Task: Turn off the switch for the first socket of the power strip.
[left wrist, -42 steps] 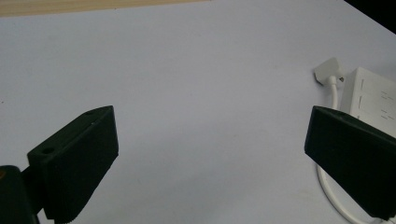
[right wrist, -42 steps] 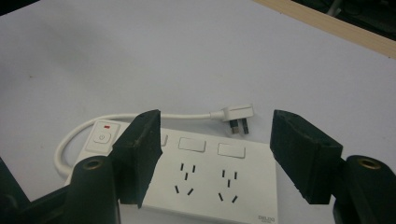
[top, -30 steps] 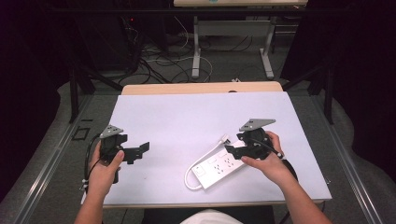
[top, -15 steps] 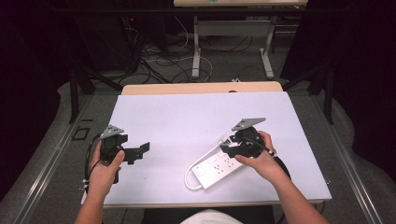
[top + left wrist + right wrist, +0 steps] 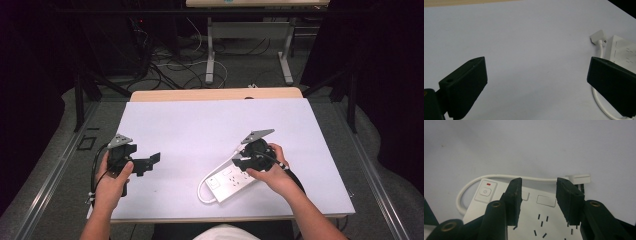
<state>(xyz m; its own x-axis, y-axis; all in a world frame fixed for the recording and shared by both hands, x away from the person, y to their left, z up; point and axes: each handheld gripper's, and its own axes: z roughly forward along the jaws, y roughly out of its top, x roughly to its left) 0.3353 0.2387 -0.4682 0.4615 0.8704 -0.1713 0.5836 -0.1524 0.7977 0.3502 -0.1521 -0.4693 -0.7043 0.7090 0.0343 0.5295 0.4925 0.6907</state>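
A white power strip [image 5: 231, 181] lies flat on the white worktop [image 5: 200, 130], directly under the right gripper [image 5: 243, 161]. In the high view its long axis runs on a diagonal, from the near-left end up to the far-right end that sits below the jaws. The end with the power button [image 5: 485, 192] and a small red mark points away to the left of the jaws in the right gripper view, and the outlet slots lie between and below them. The white cord [image 5: 499, 178] loops out of the button end, runs along the far side of the strip just beyond the jaw tips, and ends in the plug [image 5: 580, 179], which lies beyond the right-hand jaw. The right gripper's jaws have just been closing; they stand partly apart above the strip's top face, with a gap between them and no pad pressing on it. The left gripper [image 5: 150, 161] is well apart from the strip, its jaws spread wide over bare worktop, and the strip lies past its right-hand jaw in the left gripper view.
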